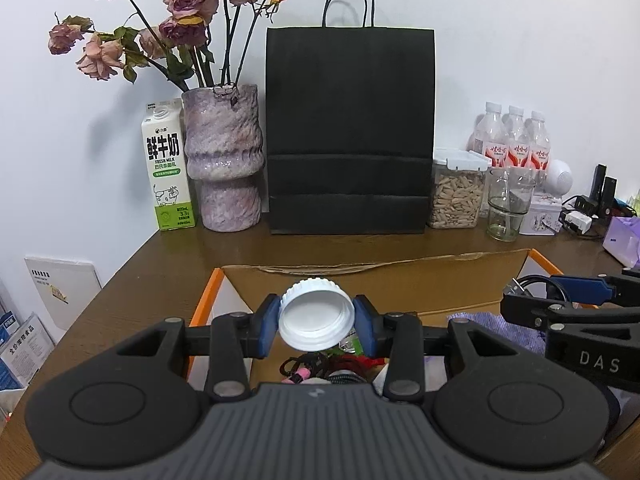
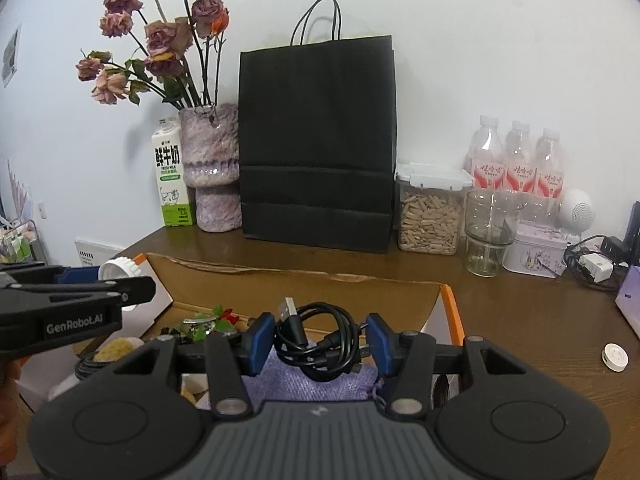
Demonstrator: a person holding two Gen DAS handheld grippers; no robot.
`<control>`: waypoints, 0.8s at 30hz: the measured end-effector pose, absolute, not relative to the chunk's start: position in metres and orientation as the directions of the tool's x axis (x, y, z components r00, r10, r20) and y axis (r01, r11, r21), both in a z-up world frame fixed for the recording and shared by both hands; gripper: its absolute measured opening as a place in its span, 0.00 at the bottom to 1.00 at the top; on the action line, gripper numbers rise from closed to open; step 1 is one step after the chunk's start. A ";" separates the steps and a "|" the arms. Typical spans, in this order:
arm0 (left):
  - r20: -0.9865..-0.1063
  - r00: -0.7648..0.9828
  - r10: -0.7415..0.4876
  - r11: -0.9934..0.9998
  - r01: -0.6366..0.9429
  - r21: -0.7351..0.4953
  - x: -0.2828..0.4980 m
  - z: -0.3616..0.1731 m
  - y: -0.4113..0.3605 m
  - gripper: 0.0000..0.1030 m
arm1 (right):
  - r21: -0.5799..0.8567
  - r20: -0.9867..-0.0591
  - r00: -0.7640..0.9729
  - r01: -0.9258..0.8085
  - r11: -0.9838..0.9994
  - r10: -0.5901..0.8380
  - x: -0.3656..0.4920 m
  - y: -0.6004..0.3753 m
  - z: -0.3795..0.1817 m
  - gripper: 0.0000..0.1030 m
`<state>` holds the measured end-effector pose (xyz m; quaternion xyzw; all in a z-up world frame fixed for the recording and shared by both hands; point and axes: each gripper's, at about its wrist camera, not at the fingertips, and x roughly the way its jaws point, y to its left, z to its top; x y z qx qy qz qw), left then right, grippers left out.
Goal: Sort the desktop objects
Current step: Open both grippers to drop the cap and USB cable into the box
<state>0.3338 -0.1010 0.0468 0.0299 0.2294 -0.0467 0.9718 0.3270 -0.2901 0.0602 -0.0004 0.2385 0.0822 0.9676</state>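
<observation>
My left gripper [image 1: 316, 320] is shut on a white screw lid [image 1: 316, 314], its hollow side toward the camera, held over the left part of a cardboard box [image 1: 360, 270] with orange edges. My right gripper [image 2: 318, 338] is shut on a coiled black USB cable [image 2: 320, 340], held over the right part of the same box [image 2: 280, 274]. Below lie a purple cloth [image 2: 312, 384] and mixed small items. In the right wrist view the left gripper [image 2: 116, 276] with the lid [image 2: 118, 270] shows at the left edge; the left wrist view shows the right gripper [image 1: 560, 292] at its right edge.
Along the wall stand a milk carton [image 1: 170, 168], a vase of dried roses [image 1: 228, 156], a black paper bag [image 1: 348, 132], a jar of seeds [image 1: 456, 192], a glass [image 1: 508, 204], three water bottles [image 1: 516, 140] and a tin [image 2: 536, 250]. A small white round object [image 2: 615, 356] lies on the brown table.
</observation>
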 end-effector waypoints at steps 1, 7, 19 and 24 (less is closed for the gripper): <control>-0.448 0.890 -0.078 0.994 0.106 0.038 0.334 0.047 -0.101 0.39 | 0.035 -0.463 0.873 -0.159 0.987 0.157 0.327 -0.289 0.060 0.48; -0.451 0.890 -0.072 0.992 0.109 0.057 0.333 0.048 -0.104 0.56 | 0.030 -0.450 0.882 -0.145 0.989 0.143 0.323 -0.288 0.059 0.49; -0.406 0.913 -0.024 0.996 0.056 0.067 0.327 0.057 -0.103 1.00 | 0.048 -0.422 0.899 -0.104 0.993 0.114 0.319 -0.295 0.070 1.00; -0.404 0.915 -0.022 0.996 0.054 0.069 0.327 0.058 -0.103 1.00 | 0.046 -0.422 0.900 -0.102 0.994 0.112 0.318 -0.294 0.070 1.00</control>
